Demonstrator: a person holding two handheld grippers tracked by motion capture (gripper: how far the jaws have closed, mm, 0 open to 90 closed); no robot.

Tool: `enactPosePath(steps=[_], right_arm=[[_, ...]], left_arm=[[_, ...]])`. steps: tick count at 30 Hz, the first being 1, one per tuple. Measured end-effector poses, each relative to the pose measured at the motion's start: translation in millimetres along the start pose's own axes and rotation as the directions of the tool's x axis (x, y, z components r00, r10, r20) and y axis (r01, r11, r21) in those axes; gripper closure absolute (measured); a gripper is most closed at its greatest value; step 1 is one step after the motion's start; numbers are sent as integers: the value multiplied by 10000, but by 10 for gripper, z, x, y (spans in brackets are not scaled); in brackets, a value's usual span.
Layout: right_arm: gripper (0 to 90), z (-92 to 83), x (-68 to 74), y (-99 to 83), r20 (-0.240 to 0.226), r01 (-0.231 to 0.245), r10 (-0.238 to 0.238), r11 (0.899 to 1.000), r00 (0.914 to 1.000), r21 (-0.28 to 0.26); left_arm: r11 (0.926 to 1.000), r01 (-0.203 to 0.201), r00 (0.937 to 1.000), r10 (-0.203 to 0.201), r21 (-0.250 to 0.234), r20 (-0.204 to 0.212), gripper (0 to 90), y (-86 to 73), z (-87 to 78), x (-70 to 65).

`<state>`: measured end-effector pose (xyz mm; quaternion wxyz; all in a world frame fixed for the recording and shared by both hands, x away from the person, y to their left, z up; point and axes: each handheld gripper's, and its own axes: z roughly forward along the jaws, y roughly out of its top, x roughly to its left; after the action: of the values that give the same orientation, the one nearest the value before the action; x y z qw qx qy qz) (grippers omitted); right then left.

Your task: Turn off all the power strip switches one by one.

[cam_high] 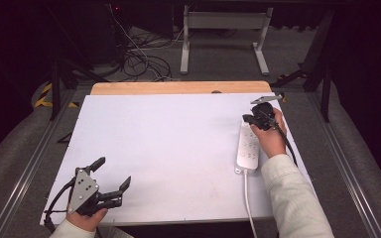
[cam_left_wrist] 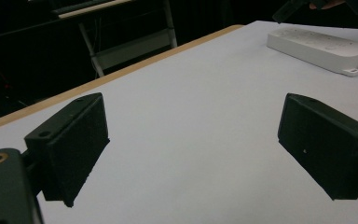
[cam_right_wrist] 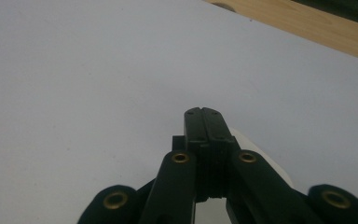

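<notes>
— Was there any writing to read on the power strip?

— No. Its white face showed sockets, but no brand, label or number could be made out.

— And on the worktop or the claws?

— Nothing legible there either; the only sign was yellow-and-black hazard striping on the floor.

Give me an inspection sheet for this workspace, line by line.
Surface: white board on a wooden tabletop.
Job's things: white plastic power strip, lying flat at the board's right side.
Clutter: nothing seen.
Grippers: left gripper open, nothing between its jaws, near the front left corner; right gripper shut, above the strip's far end.
Cables: strip's white cord runs off the front edge; dark cables on the floor.
Surroundings: white desk frame, dark room.
</notes>
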<state>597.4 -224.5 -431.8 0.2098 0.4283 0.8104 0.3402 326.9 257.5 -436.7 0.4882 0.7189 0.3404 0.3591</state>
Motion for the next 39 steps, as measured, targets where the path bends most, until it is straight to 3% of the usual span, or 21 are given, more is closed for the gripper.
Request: enactPosePath(steps=[17,34,39], right_arm=[[900,103,-63,-96,155,-547,540,9972,9984,504],[900,156,-14,-94,532,-202,162,9970,9985,747],[900,157,-28,-98,459,-467,435,9964,9980,712]], left_arm=[[10000,-61,10000,61,1,-22,90,2,5,0],[10000,4,10000,-4,18,11,91,-1,4,-6],[10000,2,10000,-2,7,13,91,-1,2,-7]])
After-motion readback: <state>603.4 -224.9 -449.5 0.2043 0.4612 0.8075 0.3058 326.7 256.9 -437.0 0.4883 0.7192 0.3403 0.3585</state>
